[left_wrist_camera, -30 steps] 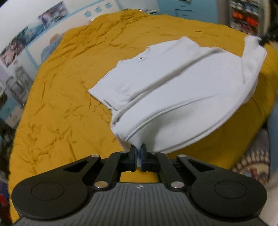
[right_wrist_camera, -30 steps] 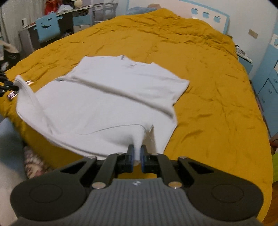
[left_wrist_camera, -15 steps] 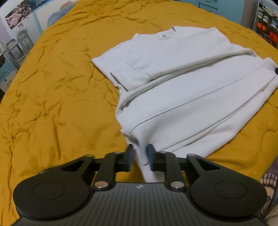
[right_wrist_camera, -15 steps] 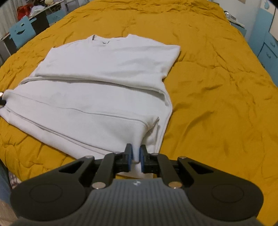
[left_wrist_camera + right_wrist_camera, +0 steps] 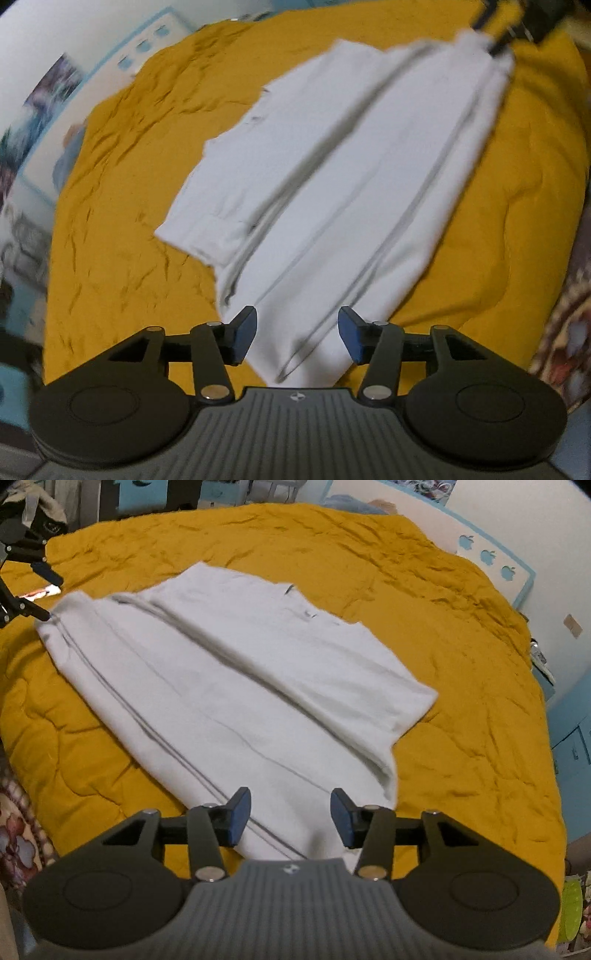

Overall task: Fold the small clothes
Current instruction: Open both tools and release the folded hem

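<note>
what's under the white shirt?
The white shirt lies folded over itself on the mustard bedspread, which shows all around it. Whatever is beneath the fabric, including its lower layers, is covered.

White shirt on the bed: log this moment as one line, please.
white shirt: partly folded, lying on yellow bedspread | left hand-held gripper: opening, pads off cloth | right hand-held gripper: opening, pads off cloth

Dim, warm indoor light; both fisheye views motion-blurred, edges strongly curved.
</note>
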Motion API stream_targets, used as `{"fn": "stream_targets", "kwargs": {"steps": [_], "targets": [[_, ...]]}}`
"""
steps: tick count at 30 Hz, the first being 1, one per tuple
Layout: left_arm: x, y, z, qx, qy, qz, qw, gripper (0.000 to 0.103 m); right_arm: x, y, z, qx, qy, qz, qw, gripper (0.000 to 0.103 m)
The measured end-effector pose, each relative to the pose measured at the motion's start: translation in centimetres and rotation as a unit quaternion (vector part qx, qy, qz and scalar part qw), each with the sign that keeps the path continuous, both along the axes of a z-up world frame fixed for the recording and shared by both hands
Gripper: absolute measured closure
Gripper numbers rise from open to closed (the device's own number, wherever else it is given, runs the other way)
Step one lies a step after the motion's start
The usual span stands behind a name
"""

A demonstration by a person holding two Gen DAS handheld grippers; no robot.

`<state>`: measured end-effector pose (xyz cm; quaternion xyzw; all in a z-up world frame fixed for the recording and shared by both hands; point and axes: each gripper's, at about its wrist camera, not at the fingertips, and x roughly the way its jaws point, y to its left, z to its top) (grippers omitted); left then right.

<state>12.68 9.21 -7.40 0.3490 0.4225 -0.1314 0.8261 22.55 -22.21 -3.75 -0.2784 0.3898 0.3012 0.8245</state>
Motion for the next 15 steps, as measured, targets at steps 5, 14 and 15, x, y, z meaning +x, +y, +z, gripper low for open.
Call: {"fn": "stream_targets", "kwargs": {"steps": [5, 14, 15], "targets": [[-0.3, -2.2, -2.9, 0.037, -0.019, -0.028, 0.9988, 0.043, 0.1, 0.2, -1.6, 0.002, 0.020, -0.006, 1.000, 0.060], [-0.2, -3.5, -4.9, 0.089, -0.061, -0.038, 0.9934, 0.043, -0.4, -0.3, -2.7, -0.015, 0.019, -0.001, 1.000, 0.060], [-0.4, -3.5, -4.8, 0.092, -0.061, -0.041, 0.9931, 0.043, -0.7, -0.2, -2.7, -0.023, 0.013, 0.009, 1.000, 0.060]]}}
